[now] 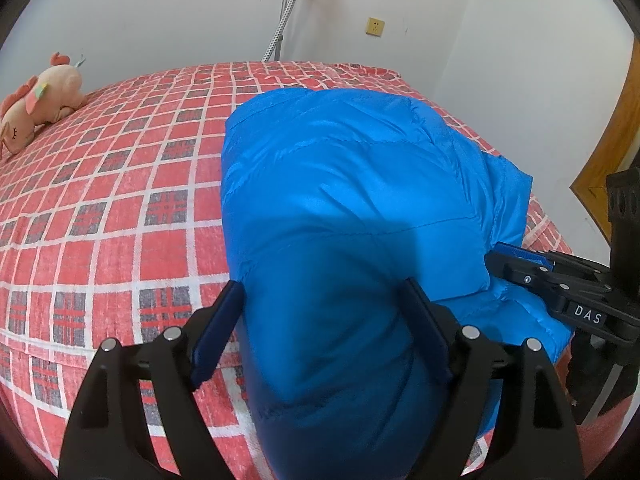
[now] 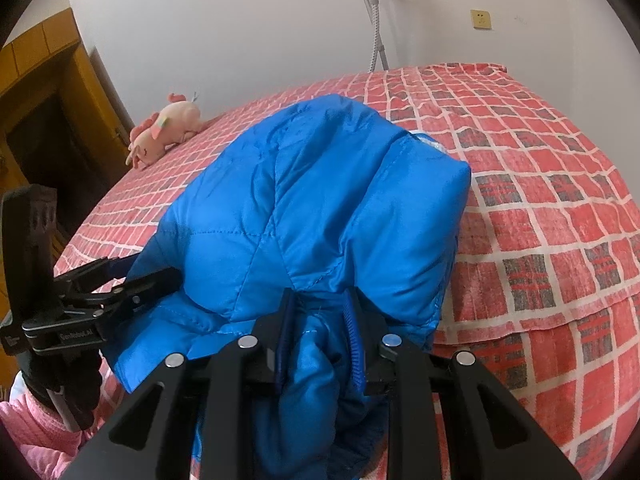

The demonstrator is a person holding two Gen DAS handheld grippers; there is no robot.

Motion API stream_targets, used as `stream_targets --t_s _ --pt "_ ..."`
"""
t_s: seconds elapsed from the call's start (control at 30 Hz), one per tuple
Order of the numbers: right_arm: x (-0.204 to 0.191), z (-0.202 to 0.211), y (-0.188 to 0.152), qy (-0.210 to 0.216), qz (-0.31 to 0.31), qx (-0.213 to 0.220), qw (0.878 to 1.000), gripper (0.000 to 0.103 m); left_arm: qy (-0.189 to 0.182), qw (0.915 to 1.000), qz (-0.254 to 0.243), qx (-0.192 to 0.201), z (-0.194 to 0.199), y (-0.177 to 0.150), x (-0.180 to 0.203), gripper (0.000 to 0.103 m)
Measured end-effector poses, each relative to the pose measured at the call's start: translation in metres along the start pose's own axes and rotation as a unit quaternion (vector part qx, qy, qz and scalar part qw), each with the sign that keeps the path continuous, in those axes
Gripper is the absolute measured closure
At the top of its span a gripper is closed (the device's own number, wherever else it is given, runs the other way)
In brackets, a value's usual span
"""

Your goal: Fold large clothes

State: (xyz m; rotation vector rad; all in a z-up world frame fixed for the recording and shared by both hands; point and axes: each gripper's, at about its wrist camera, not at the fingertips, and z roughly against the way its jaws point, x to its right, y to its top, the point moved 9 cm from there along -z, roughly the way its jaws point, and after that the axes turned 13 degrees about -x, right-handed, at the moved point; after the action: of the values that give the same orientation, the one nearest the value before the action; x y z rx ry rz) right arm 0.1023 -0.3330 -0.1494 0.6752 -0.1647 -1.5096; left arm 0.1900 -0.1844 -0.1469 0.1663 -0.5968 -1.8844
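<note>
A puffy blue quilted jacket [image 1: 352, 168] lies bunched on the red plaid bed [image 1: 120, 208]. In the left wrist view my left gripper [image 1: 322, 284] stands wide, its pads pressed against both sides of a thick roll of the jacket. My right gripper [image 1: 498, 254] reaches in from the right and pinches the jacket's edge. In the right wrist view the right gripper [image 2: 320, 312] is shut on a narrow fold of the jacket [image 2: 320, 200], with fabric bulging out behind the pads. The left gripper [image 2: 132, 270] clasps the jacket's left side there.
A pink plush toy [image 1: 36, 100] lies at the bed's far left corner. Behind the bed are a white wall with a socket [image 1: 375, 26] and a hanging hose [image 1: 286, 12]. A wooden door frame [image 2: 48, 92] stands beside the bed. A pink sleeve [image 2: 36, 432] shows low left.
</note>
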Motion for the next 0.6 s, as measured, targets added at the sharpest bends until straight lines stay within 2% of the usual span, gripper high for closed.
stream_targets --t_s 0.13,0.3,0.4,0.53,0.6 --pt "0.0 0.001 0.001 -0.004 -0.004 -0.003 1.0 0.079 -0.001 1.0 0.002 -0.004 0.0 0.001 -0.001 0.023" --pt "-0.006 0.009 0.004 -0.014 0.001 -0.026 1.0 0.074 -0.012 0.9995 0.005 -0.028 0.004 0.003 -0.004 0.023" --pt "-0.01 0.021 0.003 -0.02 0.005 -0.028 0.999 0.063 -0.001 0.9997 -0.003 -0.026 0.016 0.004 -0.009 0.023" --pt "-0.006 0.043 0.0 -0.037 -0.007 -0.032 0.999 0.044 0.006 0.9996 -0.002 -0.029 0.029 0.006 -0.024 0.021" --pt "0.001 0.05 0.001 -0.042 -0.015 -0.036 0.998 0.04 0.001 0.9991 0.005 -0.042 0.028 0.007 -0.035 0.019"
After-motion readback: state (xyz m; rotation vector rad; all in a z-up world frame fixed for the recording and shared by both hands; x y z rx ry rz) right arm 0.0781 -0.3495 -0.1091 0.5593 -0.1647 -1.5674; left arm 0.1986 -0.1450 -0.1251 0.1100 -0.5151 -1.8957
